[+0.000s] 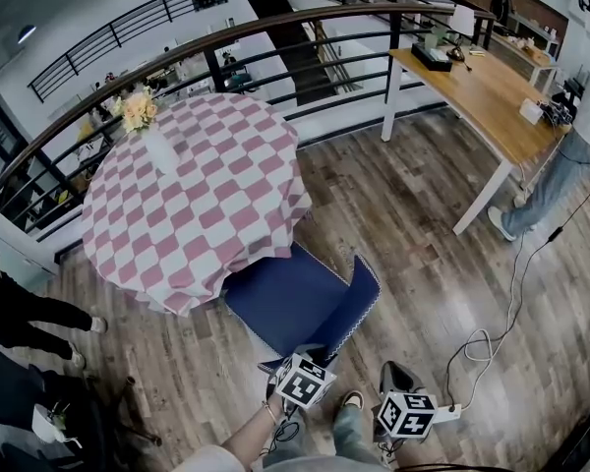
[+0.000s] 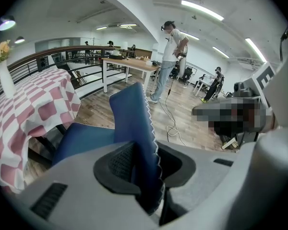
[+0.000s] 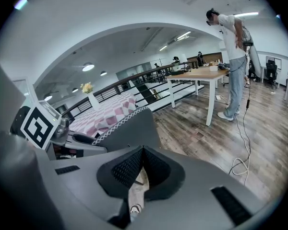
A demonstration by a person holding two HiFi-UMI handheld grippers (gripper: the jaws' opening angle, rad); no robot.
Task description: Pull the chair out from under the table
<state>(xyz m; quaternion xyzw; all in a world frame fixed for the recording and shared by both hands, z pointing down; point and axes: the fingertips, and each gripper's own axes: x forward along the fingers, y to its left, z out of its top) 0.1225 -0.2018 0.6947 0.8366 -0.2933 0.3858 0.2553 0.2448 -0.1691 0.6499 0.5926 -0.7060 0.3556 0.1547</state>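
— Between the pads of the left gripper [image 2: 144, 166], what is sitting?
— The top edge of the blue chair [image 1: 295, 298] back; the jaws are clamping on it, with the white zigzag stitching running right through the gap.
— And where is the chair lying from there?
— Its seat is stretching away ahead of that gripper, the far edge tucking just under the checked cloth of the round table [image 1: 206, 185].
— What is the right gripper [image 3: 143, 150] doing?
— It is hanging just to the right of the left one, jaws pressing together on nothing. The chair back is standing ahead of it and to its left, apart from it.
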